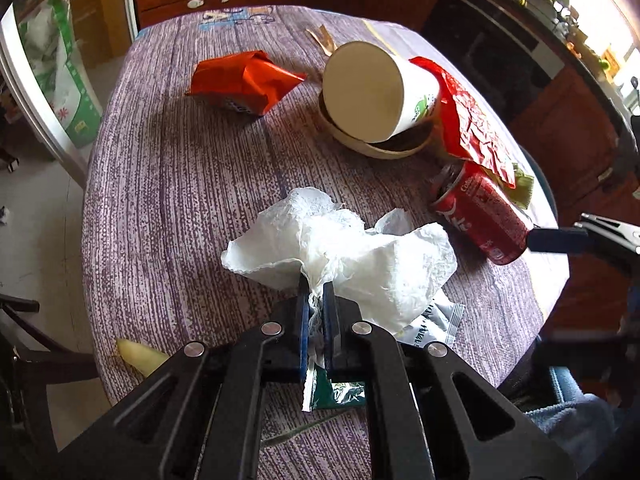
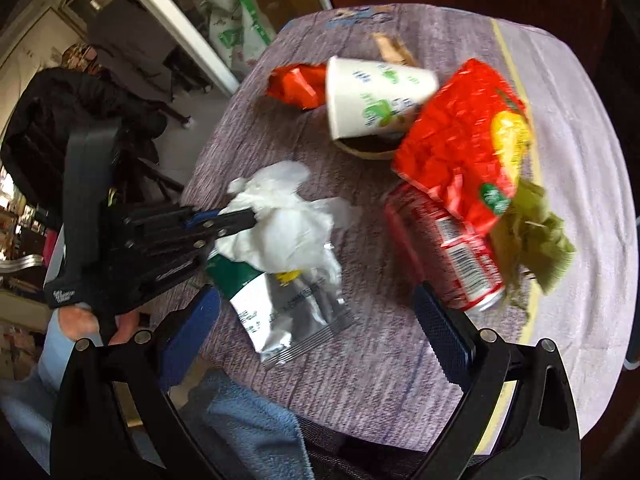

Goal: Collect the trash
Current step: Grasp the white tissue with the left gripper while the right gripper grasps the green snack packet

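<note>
My left gripper [image 1: 316, 284] is shut on a crumpled white tissue [image 1: 344, 248], pinching its near edge between the blue pads; the tissue [image 2: 280, 216] hangs just over a silver and green foil packet [image 2: 288, 312]. In the right wrist view the left gripper [image 2: 250, 218] comes in from the left. My right gripper [image 2: 320, 316] stands open above the foil packet, nothing between its fingers. A red soda can [image 1: 484, 216] lies on its side to the right, close to the right gripper's fingertip [image 1: 556, 239].
On the purple tablecloth [image 1: 180, 184] lie an orange snack bag [image 1: 244, 84], a tipped paper cup [image 1: 380, 88] on a bowl [image 1: 380, 148], a large red wrapper [image 2: 460, 148], green leafy scraps [image 2: 532, 232] and a yellow peel [image 1: 140, 356]. A chair and a cabinet stand around the table.
</note>
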Demonstrator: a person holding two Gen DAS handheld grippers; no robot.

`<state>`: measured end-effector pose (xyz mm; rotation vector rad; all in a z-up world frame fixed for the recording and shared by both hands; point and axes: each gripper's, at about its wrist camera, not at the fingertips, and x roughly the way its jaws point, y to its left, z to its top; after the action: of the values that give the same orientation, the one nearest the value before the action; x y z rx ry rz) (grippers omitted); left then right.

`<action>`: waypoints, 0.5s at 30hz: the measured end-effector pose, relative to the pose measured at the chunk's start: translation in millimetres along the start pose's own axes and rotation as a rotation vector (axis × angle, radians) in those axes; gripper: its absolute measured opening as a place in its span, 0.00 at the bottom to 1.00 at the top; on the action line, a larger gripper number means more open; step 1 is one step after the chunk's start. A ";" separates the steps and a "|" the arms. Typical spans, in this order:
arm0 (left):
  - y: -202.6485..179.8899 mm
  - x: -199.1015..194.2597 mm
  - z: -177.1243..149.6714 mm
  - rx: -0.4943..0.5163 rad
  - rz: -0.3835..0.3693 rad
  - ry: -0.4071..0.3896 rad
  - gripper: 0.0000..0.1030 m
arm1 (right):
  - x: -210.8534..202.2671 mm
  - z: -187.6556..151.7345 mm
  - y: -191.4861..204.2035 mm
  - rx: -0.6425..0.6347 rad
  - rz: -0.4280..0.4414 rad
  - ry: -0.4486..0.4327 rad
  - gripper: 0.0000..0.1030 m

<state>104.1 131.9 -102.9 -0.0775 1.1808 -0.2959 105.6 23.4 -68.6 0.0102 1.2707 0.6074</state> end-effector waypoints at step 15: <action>33.6 9.4 -0.6 -0.030 -0.080 0.033 0.07 | 88.7 1.4 61.6 -0.219 -0.062 0.150 0.91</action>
<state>113.1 161.7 -118.8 -0.1472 1.2170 -0.3509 95.4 114.1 -126.3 -0.2590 1.3382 0.7012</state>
